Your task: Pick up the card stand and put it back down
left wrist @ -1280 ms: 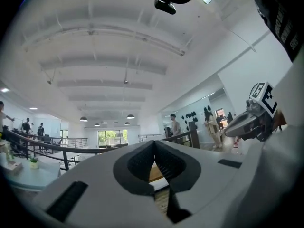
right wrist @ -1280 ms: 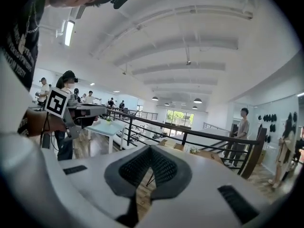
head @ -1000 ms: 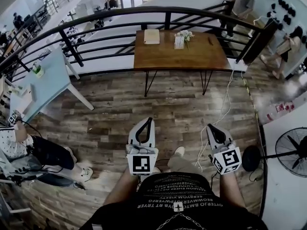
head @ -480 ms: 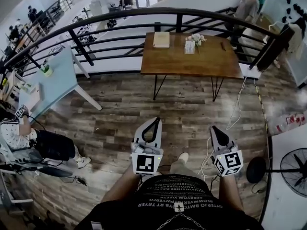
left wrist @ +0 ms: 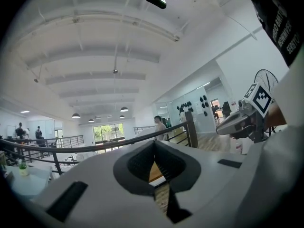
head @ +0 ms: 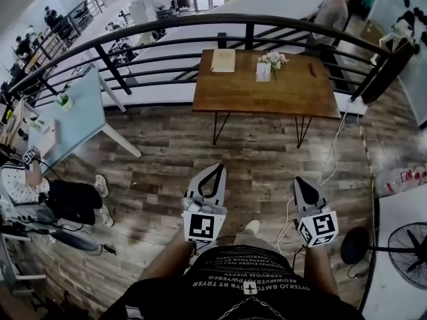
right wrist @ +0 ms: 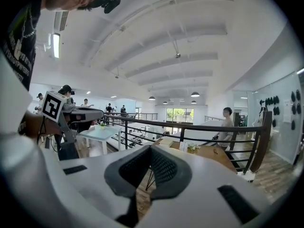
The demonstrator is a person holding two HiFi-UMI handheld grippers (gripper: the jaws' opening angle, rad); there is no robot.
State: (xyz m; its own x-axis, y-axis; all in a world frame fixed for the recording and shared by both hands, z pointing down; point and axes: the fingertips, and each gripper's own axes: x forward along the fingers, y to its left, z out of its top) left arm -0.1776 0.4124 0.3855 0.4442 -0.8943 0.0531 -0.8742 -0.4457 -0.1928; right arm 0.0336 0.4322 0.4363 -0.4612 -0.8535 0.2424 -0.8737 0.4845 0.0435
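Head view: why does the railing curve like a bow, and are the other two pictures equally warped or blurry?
Head view: the wide-angle lens likely bends the railing; lighting even, the wooden table sharp. Left gripper view: dark rounded corners, the left tongs soft up close. Right gripper view: same dark corners, far windows bright.

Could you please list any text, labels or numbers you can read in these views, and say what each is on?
No text reads reliably.
Shirt: rows of white print, upside down, too blurred to read.
Card stand: too small to read.
Left gripper and right gripper: square marker patterns on the cubes, no words.
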